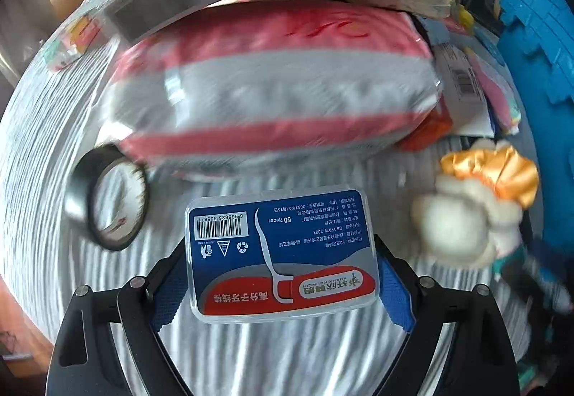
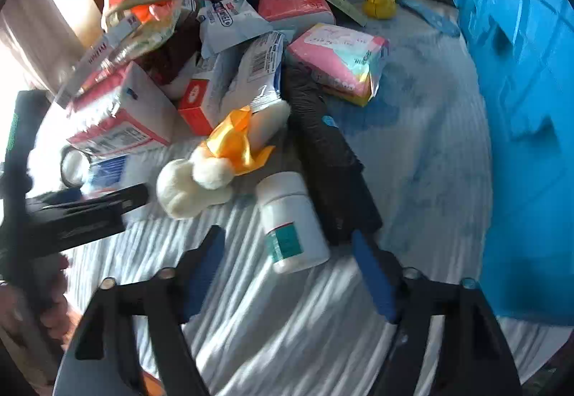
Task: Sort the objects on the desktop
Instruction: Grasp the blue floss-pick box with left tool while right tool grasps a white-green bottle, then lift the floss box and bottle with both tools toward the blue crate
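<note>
Between the left tongs (image 1: pixel 281 283), clamped at both sides: floss box (image 1: pixel 281 254), held above the striped worktop (image 1: pixel 43 152). Tape roll (image 1: pixel 109 198) lies just left. Right tongs (image 2: pixel 287 274) spread wide, gripping nothing; white bottle (image 2: pixel 292 222) lies on its side between the pads. Plush toy (image 2: pixel 211 169) nearby.

Ahead of our left gripper (image 1: pixel 281 283), which clamps the clear dental-floss box with its blue and red label (image 1: pixel 281 254), the blurred pink-and-white plastic-wrapped pack (image 1: pixel 272 87) blocks the way. A black tape roll (image 1: pixel 109 196) stands to its left, a white plush toy with an orange satin bow (image 1: pixel 473 213) to its right.

Our right gripper (image 2: pixel 287 274) stands spread around a white pill bottle with a teal label (image 2: pixel 292 223). The long black ribbed object (image 2: pixel 328 162) lies just beside the bottle, and the blue wall (image 2: pixel 531 108) closes the right side. Bare striped cloth (image 2: pixel 430 162) lies between them.
</note>
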### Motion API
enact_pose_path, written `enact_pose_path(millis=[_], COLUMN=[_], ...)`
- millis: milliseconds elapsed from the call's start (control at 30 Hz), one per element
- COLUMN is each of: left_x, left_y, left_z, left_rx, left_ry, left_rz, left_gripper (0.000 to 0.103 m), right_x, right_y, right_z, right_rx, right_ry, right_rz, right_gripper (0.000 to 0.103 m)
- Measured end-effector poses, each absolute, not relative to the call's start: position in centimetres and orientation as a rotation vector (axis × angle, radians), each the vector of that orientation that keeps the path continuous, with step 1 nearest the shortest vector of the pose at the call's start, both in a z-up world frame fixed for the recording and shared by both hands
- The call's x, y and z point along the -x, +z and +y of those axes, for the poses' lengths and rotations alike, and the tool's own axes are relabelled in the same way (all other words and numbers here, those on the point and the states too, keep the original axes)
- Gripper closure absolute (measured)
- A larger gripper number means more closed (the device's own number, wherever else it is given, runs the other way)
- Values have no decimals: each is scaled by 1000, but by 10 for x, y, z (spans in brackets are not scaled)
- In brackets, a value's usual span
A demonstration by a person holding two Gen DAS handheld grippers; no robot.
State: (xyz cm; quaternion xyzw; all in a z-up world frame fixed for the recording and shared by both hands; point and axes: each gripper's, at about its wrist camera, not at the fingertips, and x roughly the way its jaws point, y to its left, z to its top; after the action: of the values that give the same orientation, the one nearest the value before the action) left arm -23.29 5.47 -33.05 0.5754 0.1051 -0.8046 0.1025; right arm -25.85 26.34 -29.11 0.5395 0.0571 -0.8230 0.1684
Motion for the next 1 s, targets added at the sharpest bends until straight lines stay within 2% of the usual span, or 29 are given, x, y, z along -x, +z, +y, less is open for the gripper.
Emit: enact_pose_path(millis=[33, 133, 333, 433, 700, 800, 1000], left_x=[229, 222, 218, 219, 221, 218, 205], left_y=[-330, -330, -330, -332, -335, -334, -306], left_z=[53, 49, 61, 66, 69, 69, 75], left_rx=[-1704, -1708, -1715, -1710, -1689, -1688, -1607], left_ry=[-2377, -2384, -2421, -2428, -2445, -2439, -2474], left_rz=[304, 314, 236, 216, 183, 210, 214], left_gripper=[13, 13, 13, 12, 13, 13, 14], right_x=[260, 256, 256, 262, 266, 264, 257], right_y=[-291, -285, -302, -311, -318, -319, -311], right_z=[262, 259, 251, 253, 253, 248, 247], right_rx=[-1533, -1518, -1560, -1565, -1551, -1544, -1526], right_ry=[-2337, -2321, -2274, -2296, -2326, -2339, -2299], right_rz=[177, 187, 215, 195, 173, 236, 246], right_gripper=[35, 55, 55, 67, 67, 69, 69])
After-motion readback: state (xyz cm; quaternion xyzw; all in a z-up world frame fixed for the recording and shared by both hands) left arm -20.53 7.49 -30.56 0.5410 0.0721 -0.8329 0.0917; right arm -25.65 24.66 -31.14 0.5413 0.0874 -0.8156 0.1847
